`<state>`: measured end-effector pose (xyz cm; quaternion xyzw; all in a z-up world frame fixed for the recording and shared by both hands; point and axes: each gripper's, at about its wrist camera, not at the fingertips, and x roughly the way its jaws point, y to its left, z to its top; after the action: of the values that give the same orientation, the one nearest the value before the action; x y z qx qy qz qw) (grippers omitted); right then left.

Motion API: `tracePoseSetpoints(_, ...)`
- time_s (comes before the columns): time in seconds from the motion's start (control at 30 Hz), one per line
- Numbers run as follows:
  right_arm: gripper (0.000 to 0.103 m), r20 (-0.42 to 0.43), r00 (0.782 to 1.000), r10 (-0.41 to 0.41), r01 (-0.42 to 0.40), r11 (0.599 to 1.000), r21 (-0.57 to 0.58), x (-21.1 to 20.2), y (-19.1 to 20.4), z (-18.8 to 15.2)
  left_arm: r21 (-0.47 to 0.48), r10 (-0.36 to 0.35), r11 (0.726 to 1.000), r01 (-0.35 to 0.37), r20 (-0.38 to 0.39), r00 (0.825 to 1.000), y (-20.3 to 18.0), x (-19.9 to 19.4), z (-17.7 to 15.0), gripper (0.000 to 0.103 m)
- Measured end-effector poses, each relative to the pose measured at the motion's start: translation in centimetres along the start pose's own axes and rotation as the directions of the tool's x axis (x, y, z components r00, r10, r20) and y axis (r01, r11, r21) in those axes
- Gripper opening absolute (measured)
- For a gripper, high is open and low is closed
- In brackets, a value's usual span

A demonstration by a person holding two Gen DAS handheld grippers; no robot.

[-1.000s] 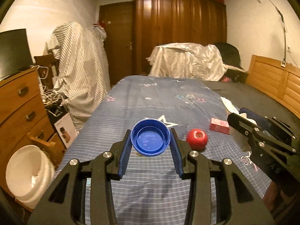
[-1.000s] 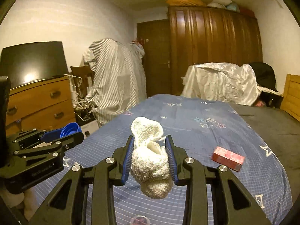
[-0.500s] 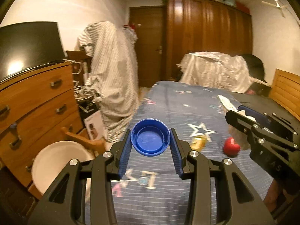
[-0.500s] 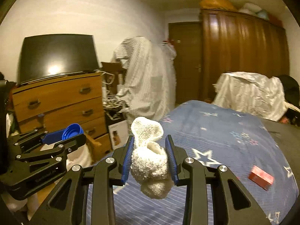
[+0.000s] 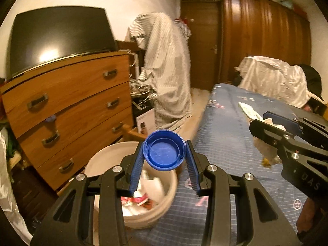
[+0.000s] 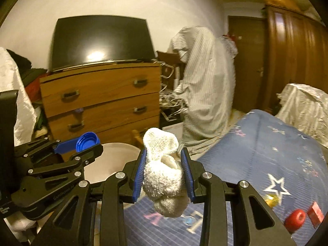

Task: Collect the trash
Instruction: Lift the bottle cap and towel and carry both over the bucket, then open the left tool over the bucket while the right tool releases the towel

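The left gripper (image 5: pixel 164 164) clamps a blue bottle cap (image 5: pixel 164 150) between its blue pads, poised above the near rim of a white bucket (image 5: pixel 171 186) that stands on the floor between the bed (image 5: pixel 229 143) and a wooden chest of drawers (image 5: pixel 69 110). The right gripper (image 6: pixel 164 172) is closed on a balled white sock (image 6: pixel 164 172), held just to the bed side of the bucket and not yet over its mouth. Inside the bucket lie crumpled white scraps and a red-and-white wrapper (image 5: pixel 135 199), so part of the collecting appears done. Neither load has been dropped. Further from the bucket, on the blue starred bedcover, a red ball-like object (image 6: pixel 295 220), a small red box (image 6: pixel 315 215) and a gold wrapper (image 6: pixel 271 198) remain, apparently still to be gathered. A dark television (image 5: pixel 59 39) sits atop the chest of drawers.
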<state>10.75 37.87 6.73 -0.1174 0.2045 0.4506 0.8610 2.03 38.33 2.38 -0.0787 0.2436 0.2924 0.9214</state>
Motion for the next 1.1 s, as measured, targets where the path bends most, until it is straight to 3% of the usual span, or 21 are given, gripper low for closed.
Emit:
tracePoseSetpoints(0.37,0.035,-0.156,0.983,0.095,-0.101,0.994,-0.034,9.9,5.3,2.2,-0.056,0.036,0.998,-0.042,-0.1,0.994,6.3,4.0,-0.6,0.038)
tracePoseSetpoints(0.67,0.035,-0.331,0.933,0.143,-0.162,0.986,-0.03,18.2,6.8,2.4,-0.081,0.024,0.996,-0.041,-0.207,0.978,10.6,8.2,-0.8,0.038)
tracePoseSetpoints(0.83,0.035,-0.431,0.885,0.175,-0.192,0.981,0.005,22.3,6.8,2.2,-0.091,-0.016,0.996,-0.01,-0.279,0.96,12.3,10.9,-1.1,0.038)
tracePoseSetpoints(1.1,0.035,-0.504,0.843,0.185,-0.21,0.978,0.008,25.3,7.5,1.8,-0.103,-0.045,0.995,0.011,-0.338,0.94,13.4,13.3,-1.8,0.038)
